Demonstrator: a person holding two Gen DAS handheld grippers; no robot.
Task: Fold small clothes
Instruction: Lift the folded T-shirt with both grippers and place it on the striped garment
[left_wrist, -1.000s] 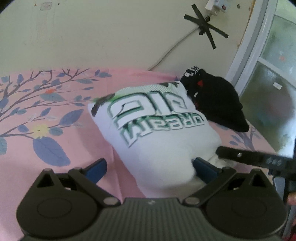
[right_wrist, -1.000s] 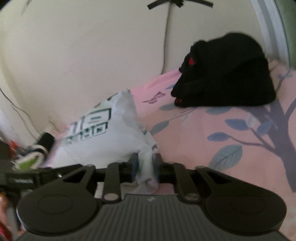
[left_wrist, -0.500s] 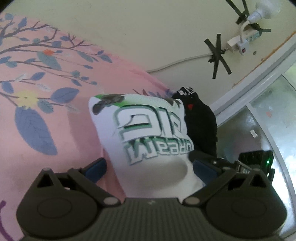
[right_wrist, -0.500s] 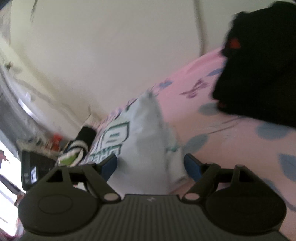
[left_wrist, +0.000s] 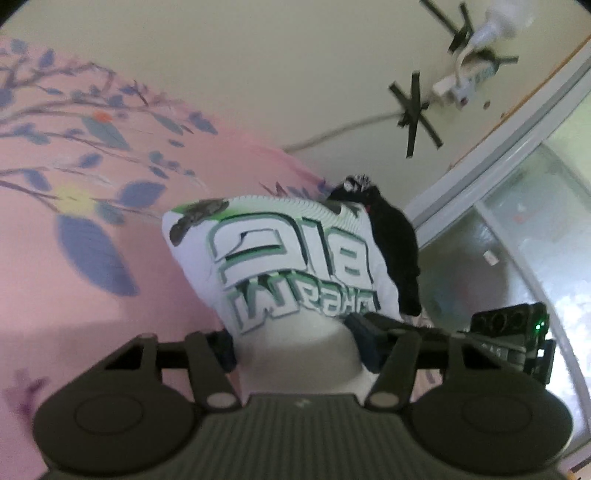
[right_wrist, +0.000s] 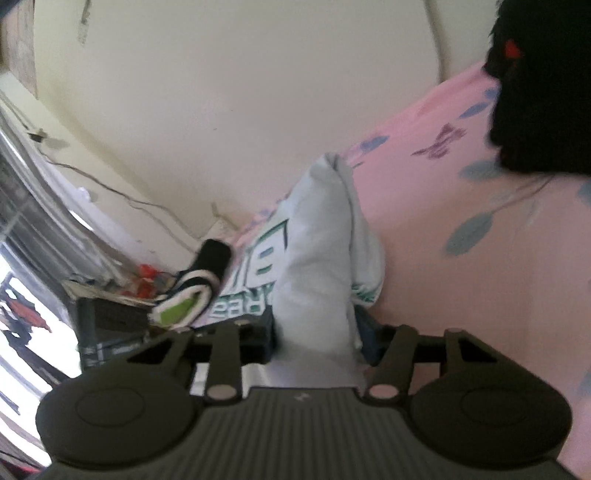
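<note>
A small white shirt (left_wrist: 291, 266) with green and black lettering is folded into a thick bundle on the pink floral sheet (left_wrist: 92, 302). My left gripper (left_wrist: 295, 349) has closed in on its near end, and the cloth fills the gap between the blue pads. In the right wrist view the same shirt (right_wrist: 317, 258) stands edge-on, and my right gripper (right_wrist: 316, 341) is closed on its near edge from the other side. The right gripper also shows in the left wrist view (left_wrist: 509, 332).
A black garment (left_wrist: 395, 247) lies folded just behind the shirt, against the wall, and shows in the right wrist view (right_wrist: 546, 92). A rolled striped cloth (right_wrist: 195, 291) and clutter lie at the bed's far edge. A window frame (left_wrist: 498, 147) stands to the right.
Both grippers were open around the shirt half a second ago and have now closed on it. The right gripper had let go of a cloth edge before that. Both views tilted.
</note>
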